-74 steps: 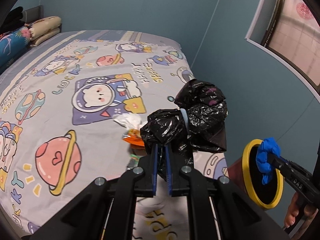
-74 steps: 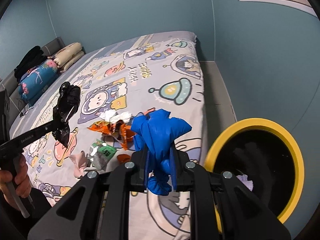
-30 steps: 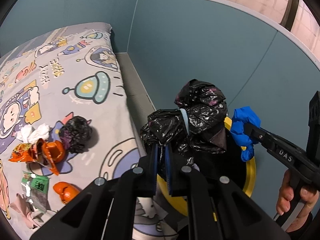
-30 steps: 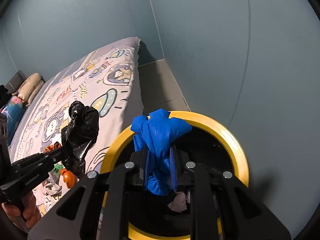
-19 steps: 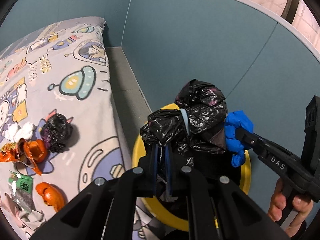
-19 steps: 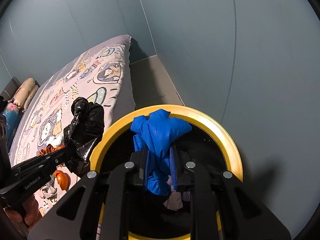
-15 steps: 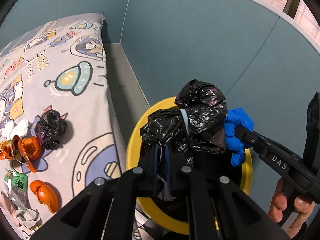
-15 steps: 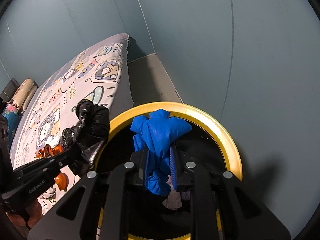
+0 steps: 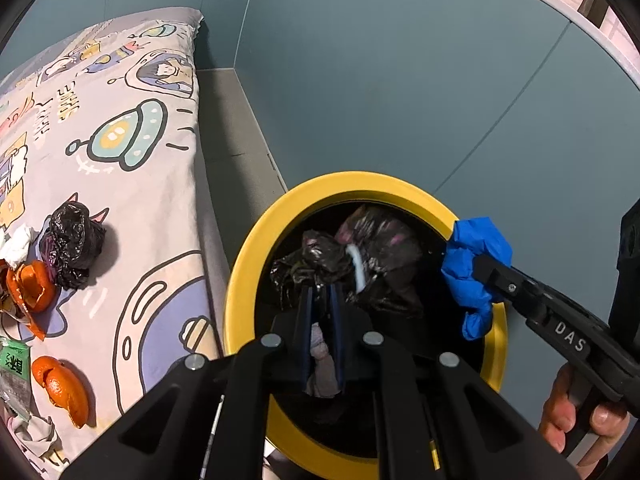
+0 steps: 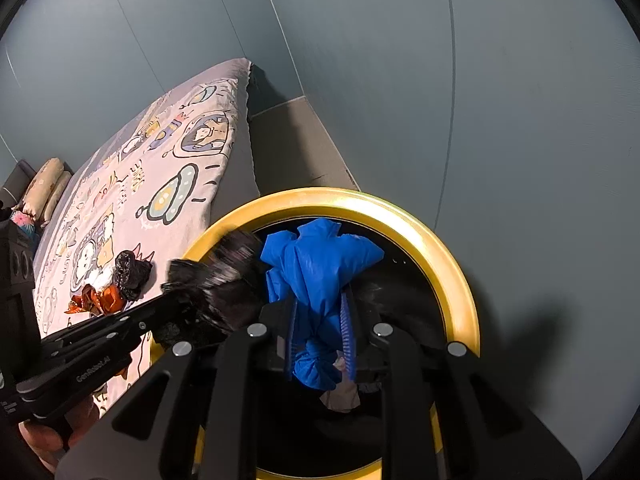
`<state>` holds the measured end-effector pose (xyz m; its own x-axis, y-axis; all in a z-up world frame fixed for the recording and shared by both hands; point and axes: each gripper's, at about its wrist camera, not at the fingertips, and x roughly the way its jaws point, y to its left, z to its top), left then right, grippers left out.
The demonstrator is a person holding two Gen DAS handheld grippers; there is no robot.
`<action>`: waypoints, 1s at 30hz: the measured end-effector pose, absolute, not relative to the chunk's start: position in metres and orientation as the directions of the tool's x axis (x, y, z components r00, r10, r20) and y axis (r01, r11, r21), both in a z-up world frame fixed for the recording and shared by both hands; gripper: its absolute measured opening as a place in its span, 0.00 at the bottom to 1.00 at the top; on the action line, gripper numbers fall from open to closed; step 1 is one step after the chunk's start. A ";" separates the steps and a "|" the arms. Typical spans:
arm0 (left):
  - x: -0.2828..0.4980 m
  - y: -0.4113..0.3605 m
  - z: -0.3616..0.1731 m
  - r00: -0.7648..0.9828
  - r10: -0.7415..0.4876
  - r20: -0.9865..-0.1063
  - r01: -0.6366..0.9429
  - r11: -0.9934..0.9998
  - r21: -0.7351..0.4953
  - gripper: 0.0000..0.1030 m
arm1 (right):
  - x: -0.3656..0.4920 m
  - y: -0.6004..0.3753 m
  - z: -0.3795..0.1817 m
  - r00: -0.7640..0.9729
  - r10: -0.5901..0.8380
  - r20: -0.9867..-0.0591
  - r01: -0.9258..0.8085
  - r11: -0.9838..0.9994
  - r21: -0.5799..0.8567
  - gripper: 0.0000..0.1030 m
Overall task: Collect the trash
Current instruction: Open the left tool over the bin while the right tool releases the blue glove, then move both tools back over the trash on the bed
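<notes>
Black crumpled bag [image 9: 344, 264], blurred, seen just ahead of the left gripper [image 9: 320, 300], over the mouth of the yellow-rimmed bin [image 9: 244, 280]; jaws parted a little, nothing between them. Blue crumpled glove [image 10: 320, 276] pinched between the closed jaws of the right gripper [image 10: 320, 336], above the same bin. Lay well to the left of the left jaws, on the cartoon bedsheet [image 9: 152, 208]: second black bag [image 9: 70, 244], orange peels [image 9: 60, 390], green wrapper [image 9: 14, 376].

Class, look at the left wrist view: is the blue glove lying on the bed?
No: the blue glove is clamped in the right gripper above the rim of the yellow bin, well away from the bed.
</notes>
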<state>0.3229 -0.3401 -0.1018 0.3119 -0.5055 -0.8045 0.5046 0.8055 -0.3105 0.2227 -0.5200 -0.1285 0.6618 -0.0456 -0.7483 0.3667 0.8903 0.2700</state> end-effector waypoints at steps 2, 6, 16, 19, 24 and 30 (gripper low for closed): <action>0.323 -0.340 -0.102 0.309 -0.509 -0.804 0.504 0.804 -0.315 0.10 | 0.223 -0.521 -0.129 0.661 -0.046 -0.749 0.367 0.890 0.270 0.19; 0.324 -0.336 -0.101 0.315 -0.510 -0.800 0.495 0.808 -0.320 0.28 | 0.222 -0.523 -0.131 0.659 -0.036 -0.752 0.372 0.883 0.284 0.29; 0.323 -0.322 -0.090 0.342 -0.507 -0.791 0.487 0.816 -0.313 0.45 | 0.219 -0.523 -0.129 0.651 -0.045 -0.758 0.391 0.875 0.284 0.36; 0.324 -0.312 -0.085 0.358 -0.500 -0.789 0.477 0.824 -0.305 0.45 | 0.219 -0.518 -0.126 0.654 -0.043 -0.756 0.385 0.878 0.283 0.36; 0.324 -0.286 -0.072 0.395 -0.483 -0.781 0.455 0.842 -0.291 0.45 | 0.220 -0.507 -0.116 0.666 -0.033 -0.746 0.362 0.888 0.284 0.37; 0.329 -0.250 -0.061 0.434 -0.465 -0.772 0.414 0.864 -0.287 0.48 | 0.226 -0.484 -0.102 0.684 -0.012 -0.729 0.314 0.907 0.280 0.42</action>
<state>0.3294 -0.2502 -0.0609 0.4340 -0.4645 -0.7719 0.4142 0.8638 -0.2869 0.2262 -0.4839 -0.1019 0.6840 -0.0119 -0.7294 0.3145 0.9070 0.2801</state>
